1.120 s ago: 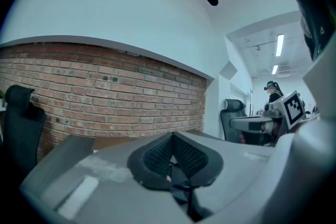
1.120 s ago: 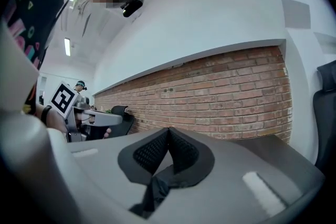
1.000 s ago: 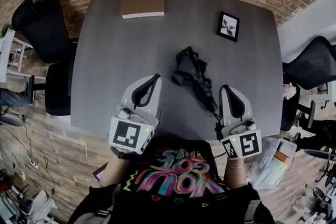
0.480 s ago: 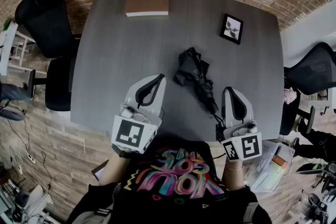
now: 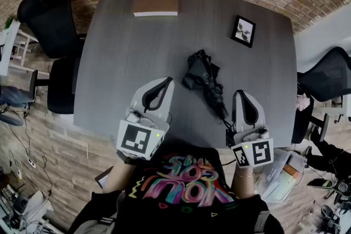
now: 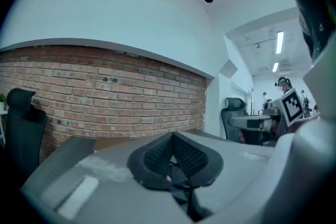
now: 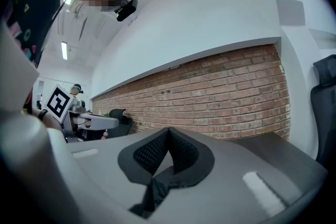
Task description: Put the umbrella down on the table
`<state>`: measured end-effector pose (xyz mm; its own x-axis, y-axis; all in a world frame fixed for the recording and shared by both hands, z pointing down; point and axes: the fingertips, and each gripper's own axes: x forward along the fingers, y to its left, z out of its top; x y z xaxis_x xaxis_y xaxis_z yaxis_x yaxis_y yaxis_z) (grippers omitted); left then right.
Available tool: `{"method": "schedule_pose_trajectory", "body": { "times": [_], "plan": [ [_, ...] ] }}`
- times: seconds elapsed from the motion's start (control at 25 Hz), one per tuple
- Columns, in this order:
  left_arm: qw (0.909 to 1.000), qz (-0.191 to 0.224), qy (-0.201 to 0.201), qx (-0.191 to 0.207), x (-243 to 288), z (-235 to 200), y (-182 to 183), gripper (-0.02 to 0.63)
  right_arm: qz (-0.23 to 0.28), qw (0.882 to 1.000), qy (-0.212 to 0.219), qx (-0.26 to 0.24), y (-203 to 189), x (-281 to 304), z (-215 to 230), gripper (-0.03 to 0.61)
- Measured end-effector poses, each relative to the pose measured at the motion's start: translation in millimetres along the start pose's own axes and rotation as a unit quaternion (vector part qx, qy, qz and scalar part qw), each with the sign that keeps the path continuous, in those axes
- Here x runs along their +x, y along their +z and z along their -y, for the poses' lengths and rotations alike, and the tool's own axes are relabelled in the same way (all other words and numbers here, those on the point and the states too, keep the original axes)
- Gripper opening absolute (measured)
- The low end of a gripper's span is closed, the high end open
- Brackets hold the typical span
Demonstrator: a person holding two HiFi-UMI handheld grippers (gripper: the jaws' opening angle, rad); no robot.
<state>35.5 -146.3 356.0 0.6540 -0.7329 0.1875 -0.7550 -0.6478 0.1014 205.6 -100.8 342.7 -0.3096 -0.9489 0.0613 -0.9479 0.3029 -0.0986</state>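
Head view: the folded black fabric umbrella [image 5: 204, 82] lies on the grey worktop [image 5: 120, 52], its handle end just beside the right gripper [image 5: 239, 92], farther from the left gripper [image 5: 167, 81]; both grippers' fingers are clenched, empty.

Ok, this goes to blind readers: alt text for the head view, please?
A folded black umbrella lies on a grey table between the left gripper and right gripper, both shut. A framed picture and a flat brown box sit beyond.
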Motion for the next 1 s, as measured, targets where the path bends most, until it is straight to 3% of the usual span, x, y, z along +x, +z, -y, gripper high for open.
{"method": "schedule_pose_trajectory", "body": {
  "times": [1.0],
  "plan": [
    [1.0,-0.003,0.001,-0.005,1.0,-2.4,-1.4,0.0,-0.003,0.999,-0.038,-0.008,4.1,-5.7,26.8,0.0]
  ]
}}
